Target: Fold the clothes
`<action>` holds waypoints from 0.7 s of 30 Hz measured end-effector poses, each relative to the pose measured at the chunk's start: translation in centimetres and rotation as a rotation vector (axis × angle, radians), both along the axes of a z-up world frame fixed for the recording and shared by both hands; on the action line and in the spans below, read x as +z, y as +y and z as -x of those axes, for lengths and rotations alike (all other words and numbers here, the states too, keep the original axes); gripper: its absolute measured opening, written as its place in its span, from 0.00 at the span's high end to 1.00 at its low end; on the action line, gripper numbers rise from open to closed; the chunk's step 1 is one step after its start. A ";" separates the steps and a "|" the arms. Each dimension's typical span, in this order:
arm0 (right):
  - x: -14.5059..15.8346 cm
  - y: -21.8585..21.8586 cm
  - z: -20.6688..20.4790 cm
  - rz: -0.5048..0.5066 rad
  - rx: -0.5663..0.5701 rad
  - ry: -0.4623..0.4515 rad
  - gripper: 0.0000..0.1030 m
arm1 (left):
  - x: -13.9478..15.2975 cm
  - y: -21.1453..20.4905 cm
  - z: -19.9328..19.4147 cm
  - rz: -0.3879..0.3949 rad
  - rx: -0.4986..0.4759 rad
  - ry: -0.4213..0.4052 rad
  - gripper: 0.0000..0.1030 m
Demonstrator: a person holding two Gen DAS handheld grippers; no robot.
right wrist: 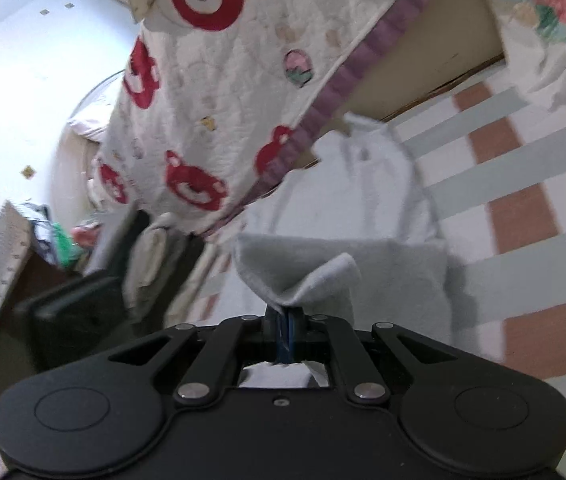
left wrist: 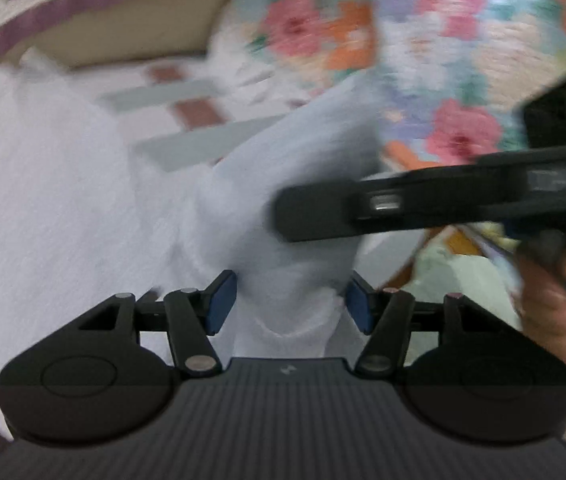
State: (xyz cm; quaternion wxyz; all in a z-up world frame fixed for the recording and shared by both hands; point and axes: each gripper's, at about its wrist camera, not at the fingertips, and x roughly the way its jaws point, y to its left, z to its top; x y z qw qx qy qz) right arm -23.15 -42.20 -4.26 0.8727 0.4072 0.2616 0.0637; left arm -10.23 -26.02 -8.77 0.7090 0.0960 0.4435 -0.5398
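Your left gripper [left wrist: 291, 304] has its jaws wide apart, and a bunched part of the white garment [left wrist: 275, 216] sits between the 2 blue pads [left wrist: 221, 302] without being pinched. Your right gripper [right wrist: 286, 330] has its jaws pressed together on a folded edge of the same garment [right wrist: 335, 276]. The cloth spreads toward 12 o'clock over the striped sheet [right wrist: 523, 208]. In the left view, the right gripper [left wrist: 423, 204] enters from 3 o'clock.

No text can be read: the print on the right gripper's [left wrist: 435, 200] side label is blurred, and the left gripper's [left wrist: 291, 304] body carries only a small unreadable mark.
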 end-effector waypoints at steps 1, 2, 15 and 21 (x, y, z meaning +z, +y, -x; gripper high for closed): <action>0.1 0.2 -0.1 0.000 0.007 0.006 0.93 | -0.5 0.2 -0.6 -0.018 0.044 0.031 0.90; 0.0 0.0 -0.2 0.004 -0.013 0.018 0.90 | -1.1 0.8 -1.5 -0.007 0.091 0.083 0.90; -2.9 -1.5 1.3 0.002 -0.224 0.238 0.58 | -7.4 6.9 -7.0 0.129 0.463 0.598 0.90; -6.0 -1.0 -1.1 -0.019 -0.261 0.399 0.47 | -6.7 6.8 -6.7 0.145 0.429 0.578 0.90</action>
